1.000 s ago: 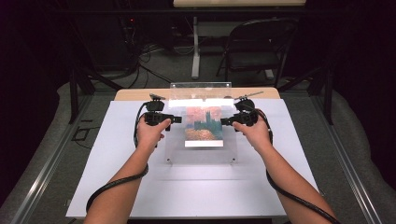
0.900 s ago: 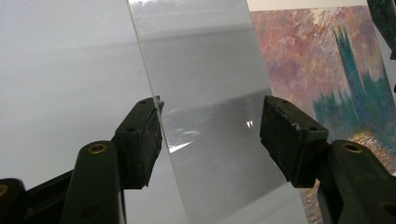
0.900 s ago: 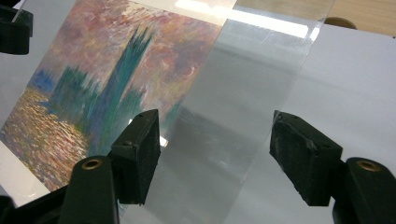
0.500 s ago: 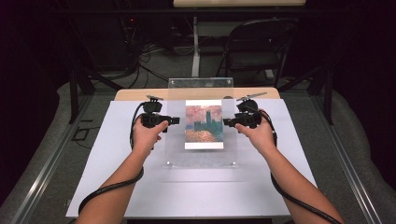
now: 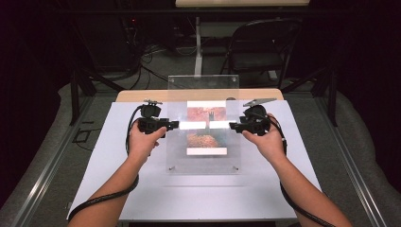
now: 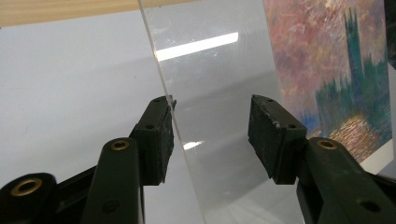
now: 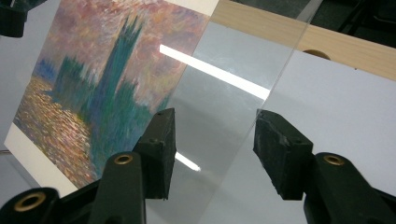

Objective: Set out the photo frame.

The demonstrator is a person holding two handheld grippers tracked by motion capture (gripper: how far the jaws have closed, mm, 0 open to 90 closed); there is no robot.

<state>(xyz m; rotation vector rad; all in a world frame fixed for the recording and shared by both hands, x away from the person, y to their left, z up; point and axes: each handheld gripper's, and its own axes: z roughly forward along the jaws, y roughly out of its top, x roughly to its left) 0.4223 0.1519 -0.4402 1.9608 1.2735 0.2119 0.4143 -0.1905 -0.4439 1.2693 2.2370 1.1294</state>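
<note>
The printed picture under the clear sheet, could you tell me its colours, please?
Pink-orange sky, teal towers, golden water; picture, right gripper view.

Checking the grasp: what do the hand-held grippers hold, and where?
Nothing is clamped yet. The left hand-held gripper and right hand-held gripper have just been closing, jaws straddling opposite side edges of the clear rectangular acrylic sheet, with gaps remaining.

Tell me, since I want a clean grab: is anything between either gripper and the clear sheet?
Nothing visible. The clear sheet already has its side edges between the jaws of the left gripper and right gripper, which have just been closing but aren't clamped. The print lies clear of both.
</note>
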